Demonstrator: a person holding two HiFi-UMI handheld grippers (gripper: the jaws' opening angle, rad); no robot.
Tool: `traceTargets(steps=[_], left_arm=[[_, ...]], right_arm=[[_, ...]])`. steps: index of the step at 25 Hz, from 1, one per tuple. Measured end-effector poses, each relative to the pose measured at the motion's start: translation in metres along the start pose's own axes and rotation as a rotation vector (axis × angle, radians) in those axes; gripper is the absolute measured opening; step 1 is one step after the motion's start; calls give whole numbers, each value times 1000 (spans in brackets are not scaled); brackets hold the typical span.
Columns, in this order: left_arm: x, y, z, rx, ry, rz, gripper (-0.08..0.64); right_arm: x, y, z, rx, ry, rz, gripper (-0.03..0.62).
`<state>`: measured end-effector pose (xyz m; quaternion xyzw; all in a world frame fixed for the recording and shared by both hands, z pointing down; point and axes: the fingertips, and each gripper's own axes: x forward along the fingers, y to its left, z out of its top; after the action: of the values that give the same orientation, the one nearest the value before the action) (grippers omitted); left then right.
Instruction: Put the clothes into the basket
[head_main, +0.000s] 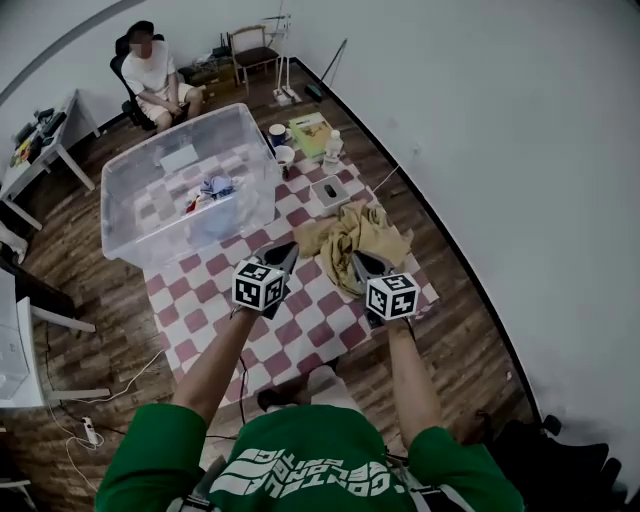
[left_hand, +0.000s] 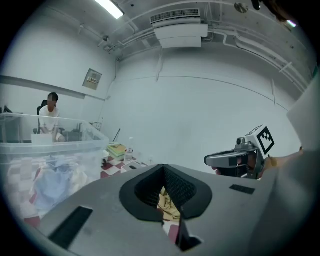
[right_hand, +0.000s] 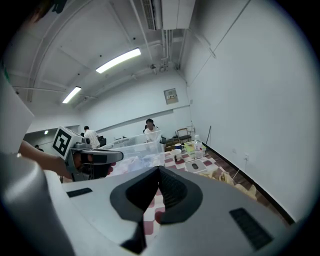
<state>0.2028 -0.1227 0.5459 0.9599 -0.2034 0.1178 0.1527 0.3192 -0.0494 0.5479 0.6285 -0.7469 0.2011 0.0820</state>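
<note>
- The left gripper (head_main: 288, 248) has its black ribbed fingers (left_hand: 144, 189) pressed together, with nothing held between them.
- The right gripper (head_main: 357, 258) is the same: its fingers (right_hand: 175, 192) are together and empty.
- Both grippers hang side by side above the near half of a red-and-white checked cloth (head_main: 300, 335). They are tilted downward and away from the person.
- A crumpled mustard-yellow garment (head_main: 358, 232) lies on the cloth near its right edge.
- In the head view the right gripper's tips overlap the near side of this garment; whether they touch it cannot be told.
- The left gripper's tips are just to the left of the garment.
- A large clear plastic storage box (head_main: 128, 195) stands at the far left corner of the cloth, well apart from both grippers, with pale blue and white clothes (head_main: 213, 187) inside.
- A grey box (head_main: 330, 190) sits between the garment and the far edge.
- A plastic bottle (head_main: 333, 147) and a cup (head_main: 285, 155) are at the far edge.
</note>
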Motion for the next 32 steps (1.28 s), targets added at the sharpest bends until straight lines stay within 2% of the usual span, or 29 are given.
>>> traceTargets(steps=[6, 10, 16, 25, 26, 27, 28, 30, 32], left_arm=[[71, -17, -15, 9, 69, -42, 3], [108, -16, -29, -6, 111, -42, 3], [149, -21, -58, -38, 171, -44, 3], [191, -4, -88, -98, 223, -36, 5], [196, -1, -91, -102, 230, -34, 6], [200, 2, -94, -106, 239, -36, 9], [205, 4, -98, -111, 252, -43, 38], [215, 8, -109, -118, 292, -58, 156], [225, 16, -122, -110, 346, -54, 214]], right_arm=[[-2, -68, -15, 36, 39, -52, 8], [0, -106, -26, 60, 61, -80, 8], [4, -143, -49, 96, 101, -97, 9], [7, -196, -82, 144, 166, -170, 18], [8, -201, -85, 148, 177, -170, 52], [10, -206, -89, 154, 191, -165, 138], [12, -209, -94, 159, 209, -158, 190], [16, -217, -105, 169, 252, -148, 247], [20, -224, -115, 186, 293, -144, 275]])
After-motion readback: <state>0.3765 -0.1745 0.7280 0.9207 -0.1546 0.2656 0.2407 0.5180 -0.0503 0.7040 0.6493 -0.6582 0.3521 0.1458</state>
